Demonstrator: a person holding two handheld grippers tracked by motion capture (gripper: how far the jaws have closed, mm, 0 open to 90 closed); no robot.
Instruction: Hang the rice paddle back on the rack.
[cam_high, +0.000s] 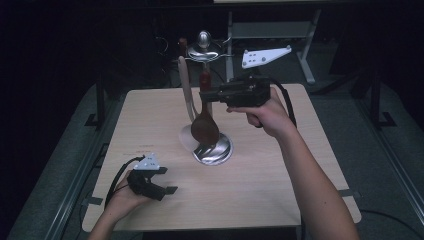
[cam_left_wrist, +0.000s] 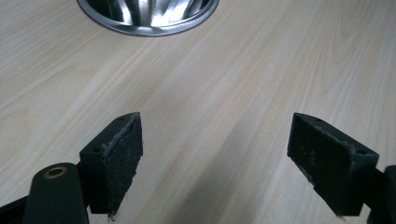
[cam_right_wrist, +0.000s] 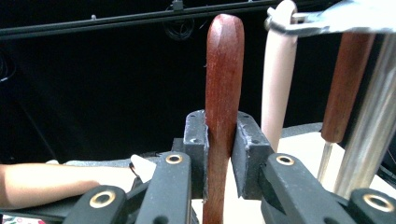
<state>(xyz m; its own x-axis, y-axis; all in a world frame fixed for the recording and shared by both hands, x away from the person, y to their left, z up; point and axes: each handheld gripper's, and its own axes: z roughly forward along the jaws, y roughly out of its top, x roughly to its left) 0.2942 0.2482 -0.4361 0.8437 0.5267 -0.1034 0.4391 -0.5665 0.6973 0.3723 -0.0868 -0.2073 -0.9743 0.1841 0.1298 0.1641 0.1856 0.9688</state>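
Overhead, high view: dim room, pale wooden table (cam_high: 260, 190); right gripper (cam_high: 204, 95) holds a dark wooden spoon (cam_high: 205, 127) above the steel stand base (cam_high: 215, 150). Left gripper view: left gripper (cam_left_wrist: 215, 158) jaws spread, nothing between; base rim cut off. Right gripper view: pads pinch the spoon handle; bowl unseen.

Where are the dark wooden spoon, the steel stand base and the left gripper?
dark wooden spoon (cam_high: 205, 127), high view, its bowl.
steel stand base (cam_high: 220, 151), high view, its rim.
left gripper (cam_left_wrist: 215, 158), left gripper view, between its open jaws.
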